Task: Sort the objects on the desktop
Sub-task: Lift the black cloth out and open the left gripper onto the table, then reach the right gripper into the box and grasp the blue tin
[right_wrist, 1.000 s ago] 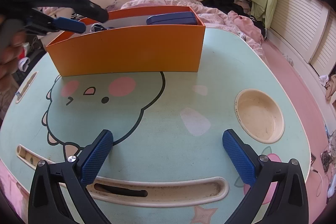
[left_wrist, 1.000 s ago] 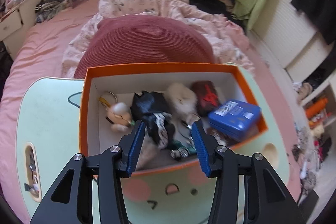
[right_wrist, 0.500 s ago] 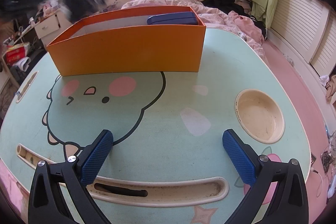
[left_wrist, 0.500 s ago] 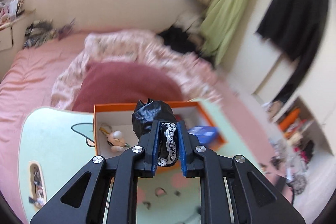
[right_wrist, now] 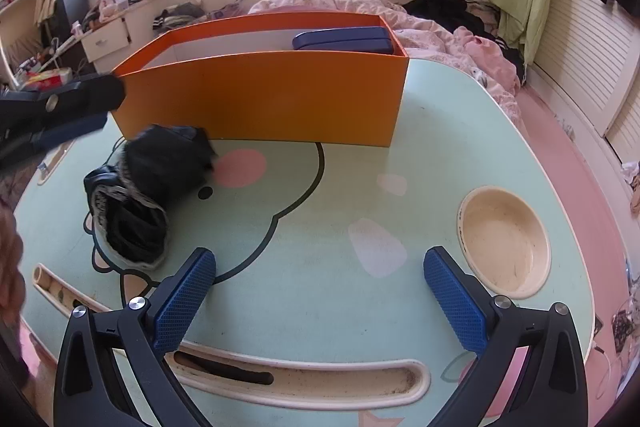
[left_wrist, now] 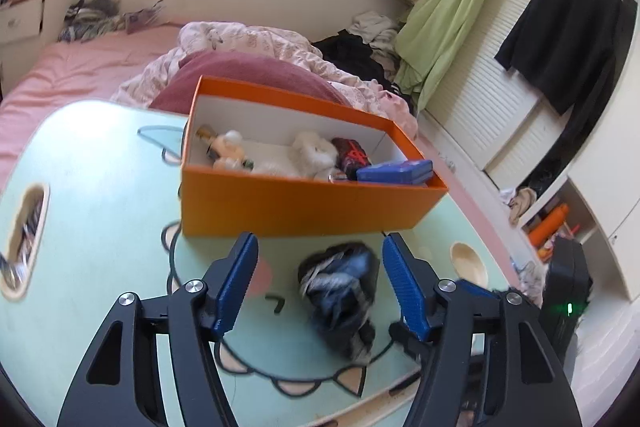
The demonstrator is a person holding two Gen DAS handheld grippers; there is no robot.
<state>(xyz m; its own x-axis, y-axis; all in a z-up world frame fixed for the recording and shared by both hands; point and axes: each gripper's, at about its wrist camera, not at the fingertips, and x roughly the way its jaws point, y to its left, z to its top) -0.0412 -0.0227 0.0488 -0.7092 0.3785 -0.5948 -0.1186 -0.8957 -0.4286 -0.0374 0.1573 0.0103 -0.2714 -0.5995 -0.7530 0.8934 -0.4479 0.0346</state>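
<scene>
A black fabric bundle with white lace trim (left_wrist: 344, 297) (right_wrist: 148, 187) lies loose on the mint-green table (left_wrist: 100, 227) (right_wrist: 440, 155), just in front of the orange box (left_wrist: 304, 203) (right_wrist: 272, 103). My left gripper (left_wrist: 316, 283) hovers over the bundle; its jaws are opening, and the blue pads stand clear of the fabric on both sides. Inside the box I see a small doll (left_wrist: 224, 151), a white fluffy item (left_wrist: 316, 155), a dark red pouch (left_wrist: 352, 157) and a blue tin (left_wrist: 396, 171) (right_wrist: 340, 39). My right gripper (right_wrist: 320, 291) is open over bare table with nothing between its fingers.
A round cup recess (right_wrist: 504, 239) sits in the table at the right, a long pen groove (right_wrist: 300, 375) runs along the near edge, and a slot (left_wrist: 24, 231) lies at the left. A bed with a pink quilt (left_wrist: 256, 43) stands behind the table.
My left gripper shut on the black bundle in the box, lifted it out, carried it to the table in front of the box and let it go. The right gripper stayed still.
</scene>
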